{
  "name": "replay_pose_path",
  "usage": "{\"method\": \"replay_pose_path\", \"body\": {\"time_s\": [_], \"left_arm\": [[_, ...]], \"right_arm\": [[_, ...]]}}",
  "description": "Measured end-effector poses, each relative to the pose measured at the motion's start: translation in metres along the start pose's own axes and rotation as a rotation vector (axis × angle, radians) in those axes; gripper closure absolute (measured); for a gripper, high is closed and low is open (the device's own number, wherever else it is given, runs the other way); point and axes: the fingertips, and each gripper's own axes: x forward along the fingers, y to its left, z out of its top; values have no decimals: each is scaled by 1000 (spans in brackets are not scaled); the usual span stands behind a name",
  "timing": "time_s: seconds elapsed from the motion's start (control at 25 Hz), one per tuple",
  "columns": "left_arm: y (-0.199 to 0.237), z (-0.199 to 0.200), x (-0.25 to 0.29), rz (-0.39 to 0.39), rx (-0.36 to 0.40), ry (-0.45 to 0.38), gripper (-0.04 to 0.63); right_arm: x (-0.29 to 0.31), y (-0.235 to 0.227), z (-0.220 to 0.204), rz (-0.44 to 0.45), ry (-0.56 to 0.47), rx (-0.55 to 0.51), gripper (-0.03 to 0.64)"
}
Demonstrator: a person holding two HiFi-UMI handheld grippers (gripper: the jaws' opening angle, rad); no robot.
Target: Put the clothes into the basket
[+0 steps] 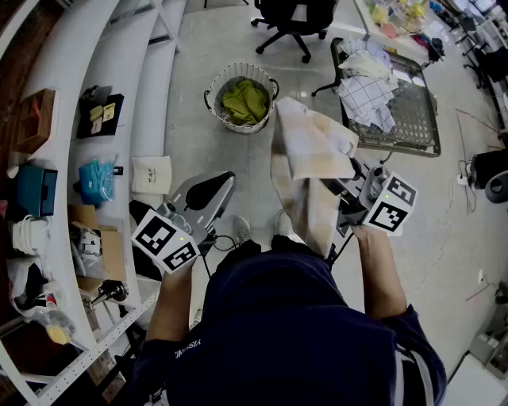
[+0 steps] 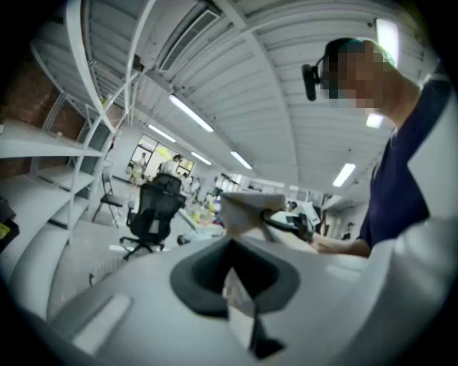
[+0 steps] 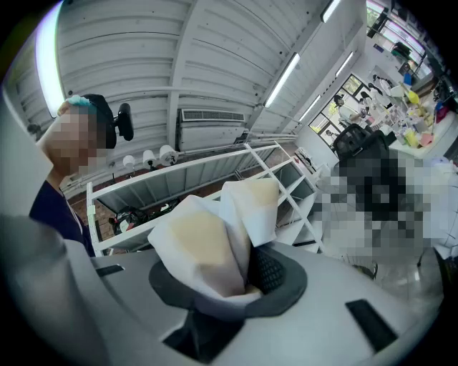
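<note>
My right gripper (image 1: 350, 187) is shut on a cream and beige checked cloth (image 1: 308, 155), which stands up above the jaws and hangs down in front of the person. In the right gripper view the folded cloth (image 3: 207, 246) fills my right gripper (image 3: 247, 284) against a black ribbed pad (image 3: 275, 274). The round wire basket (image 1: 214, 86) stands on the floor ahead with a green garment (image 1: 244, 100) inside. My left gripper (image 1: 228, 180) is held low at the left, apart from the cloth. In its own view my left gripper (image 2: 240, 299) shows one narrow pale wedge, closed and holding nothing.
A wheeled mesh cart (image 1: 417, 119) at the right carries a pile of more clothes (image 1: 367, 83). White shelving (image 1: 87, 71) with boxes and bags runs along the left. A black office chair (image 1: 295, 17) stands beyond the basket. Cables (image 1: 468, 170) lie on the floor at the right.
</note>
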Motion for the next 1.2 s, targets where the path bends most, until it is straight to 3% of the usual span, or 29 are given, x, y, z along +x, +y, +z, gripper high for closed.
{"method": "replay_pose_path", "body": {"time_s": [1.2], "left_arm": [[-28, -8, 53, 64, 18, 8, 591]], "right_arm": [[-54, -40, 23, 53, -15, 47, 489]]}}
